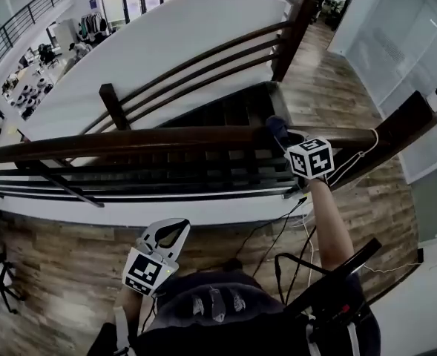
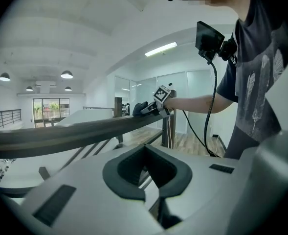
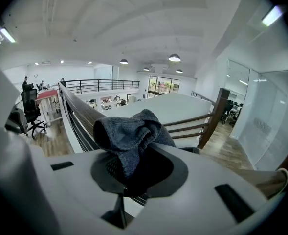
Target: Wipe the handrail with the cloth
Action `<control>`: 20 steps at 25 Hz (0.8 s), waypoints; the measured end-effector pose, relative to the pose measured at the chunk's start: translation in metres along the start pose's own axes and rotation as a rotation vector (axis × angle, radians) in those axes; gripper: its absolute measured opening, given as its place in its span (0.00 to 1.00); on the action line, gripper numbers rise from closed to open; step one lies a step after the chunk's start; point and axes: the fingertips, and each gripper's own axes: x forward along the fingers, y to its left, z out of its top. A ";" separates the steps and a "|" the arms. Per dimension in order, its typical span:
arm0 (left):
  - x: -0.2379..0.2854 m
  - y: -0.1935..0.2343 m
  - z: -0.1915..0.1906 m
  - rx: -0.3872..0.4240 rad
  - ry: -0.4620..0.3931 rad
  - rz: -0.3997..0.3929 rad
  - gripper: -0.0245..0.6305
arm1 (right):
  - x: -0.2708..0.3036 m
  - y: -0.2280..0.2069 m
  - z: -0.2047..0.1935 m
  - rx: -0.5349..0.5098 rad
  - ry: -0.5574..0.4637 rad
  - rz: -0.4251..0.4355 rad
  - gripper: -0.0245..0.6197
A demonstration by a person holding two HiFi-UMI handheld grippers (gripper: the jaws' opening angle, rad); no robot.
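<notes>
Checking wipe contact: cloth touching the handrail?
Touching. Left gripper view, side-on: the cloth in the right gripper sits on the handrail top, no gap.

Dark wooden handrail [image 1: 129,141] spans the mezzanine edge above a plank floor [image 1: 62,258], with a crumpled grey cloth [image 1: 277,127] pressed on its top near the corner post [image 1: 405,123].
</notes>
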 end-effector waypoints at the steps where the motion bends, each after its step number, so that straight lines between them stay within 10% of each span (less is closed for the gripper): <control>1: -0.016 0.010 -0.006 0.003 -0.010 -0.004 0.05 | 0.004 0.019 0.010 -0.008 0.000 -0.009 0.12; 8: -0.134 0.090 -0.036 -0.048 -0.020 -0.015 0.05 | 0.062 0.195 0.084 0.010 -0.002 0.108 0.12; 20: -0.265 0.153 -0.106 -0.172 0.025 0.260 0.05 | 0.176 0.422 0.172 -0.186 -0.010 0.307 0.12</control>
